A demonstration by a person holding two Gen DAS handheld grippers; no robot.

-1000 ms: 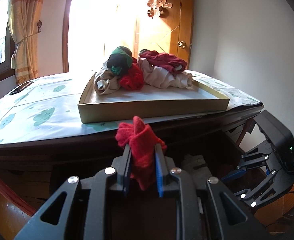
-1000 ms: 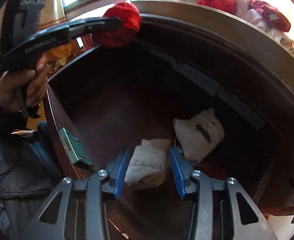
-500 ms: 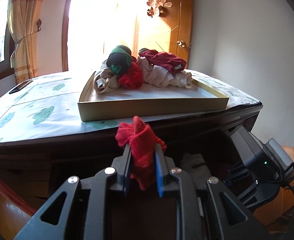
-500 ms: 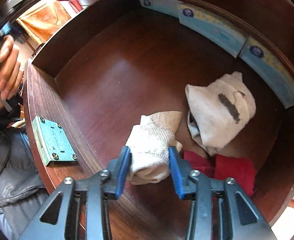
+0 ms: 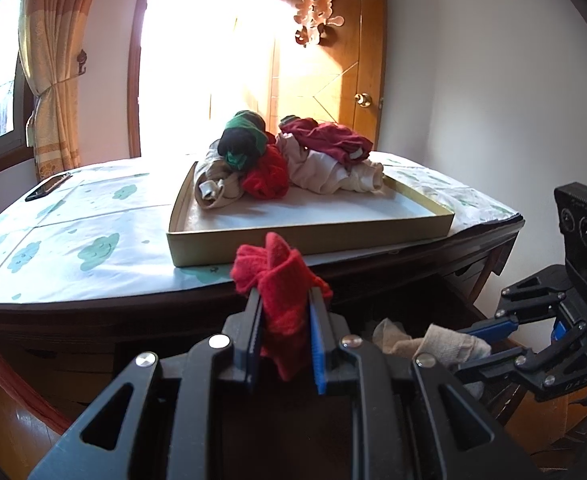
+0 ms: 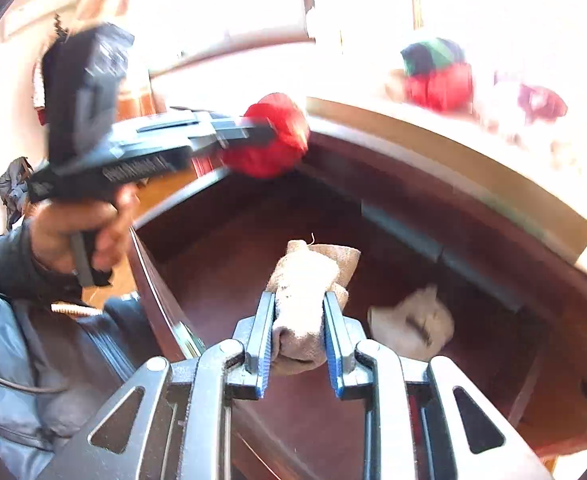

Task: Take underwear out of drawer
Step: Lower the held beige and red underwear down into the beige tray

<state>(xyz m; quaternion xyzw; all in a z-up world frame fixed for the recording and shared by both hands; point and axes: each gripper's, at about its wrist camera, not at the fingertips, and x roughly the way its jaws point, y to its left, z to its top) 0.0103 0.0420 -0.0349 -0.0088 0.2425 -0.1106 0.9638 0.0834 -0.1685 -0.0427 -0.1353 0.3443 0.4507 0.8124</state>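
Left wrist view. My left gripper [image 5: 283, 320] pinches a red roll [image 5: 279, 280], its long axis upright between the jaws, poking out at 12 o'clock. The tray [image 5: 309, 236] on the table [image 5: 73, 240] lies straight ahead at 12 o'clock, above the roll; a pile [image 5: 285, 160] of rolled underwear already fills its far end, and the near floor is bare. At 4 o'clock my right gripper [image 5: 493, 330] holds a beige roll [image 5: 449, 346], lower and beside the table edge.

Right wrist view (blurred). My right gripper [image 6: 297, 330] is closed on the beige roll [image 6: 305, 300], long axis running along the fingers toward 12 o'clock, raised above the open drawer [image 6: 373, 280]. 1 pale roll [image 6: 413, 324] lies on the drawer floor at 3 o'clock, apart from the jaws. The left gripper [image 6: 261, 136] and red roll [image 6: 273, 136] sit at 11 o'clock, just beside the table edge.

Judgement: the left gripper is nearer the tray; its roll likely goes first, up and forward over the near wall.
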